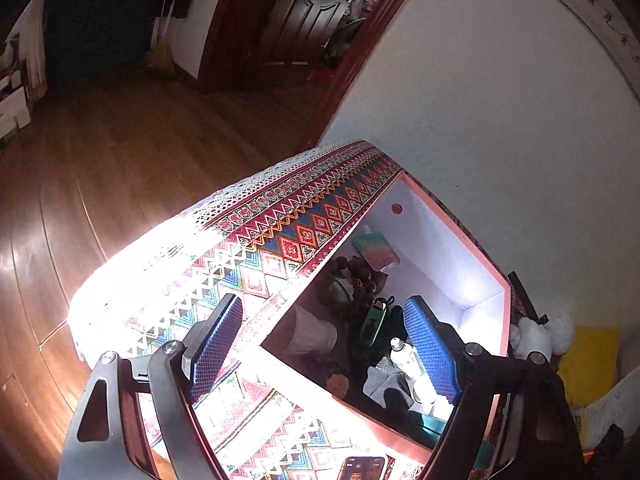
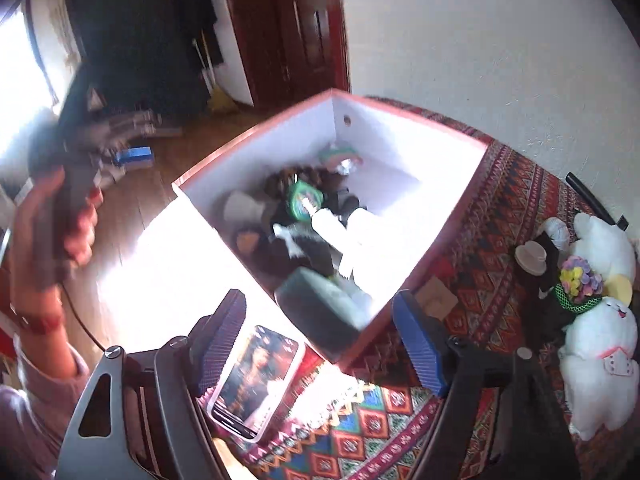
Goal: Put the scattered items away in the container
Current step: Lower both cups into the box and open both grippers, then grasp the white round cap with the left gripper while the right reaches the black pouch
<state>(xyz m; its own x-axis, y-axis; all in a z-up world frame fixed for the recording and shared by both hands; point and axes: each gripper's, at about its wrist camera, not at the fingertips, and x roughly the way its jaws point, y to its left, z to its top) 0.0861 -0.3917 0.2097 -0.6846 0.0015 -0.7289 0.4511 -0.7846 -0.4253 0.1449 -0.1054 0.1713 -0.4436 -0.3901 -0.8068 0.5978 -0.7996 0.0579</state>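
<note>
right gripper (image 2: 320, 344): jaws apart, empty; could clip box corner.
phone (image 2: 256, 380): lower centre, on patterned cloth (image 2: 360, 432), outside box; slips if pinched at edge.
left gripper (image 1: 324, 344): spread, empty, straddling box wall.
box (image 2: 456, 220): centre, crowded; items may spill.

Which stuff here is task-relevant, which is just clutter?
Job:
- pink box, the container
- items inside: light bulb, paper cup

Lying about:
- phone on patterned cloth
- white plush toys
- yellow cushion
</note>
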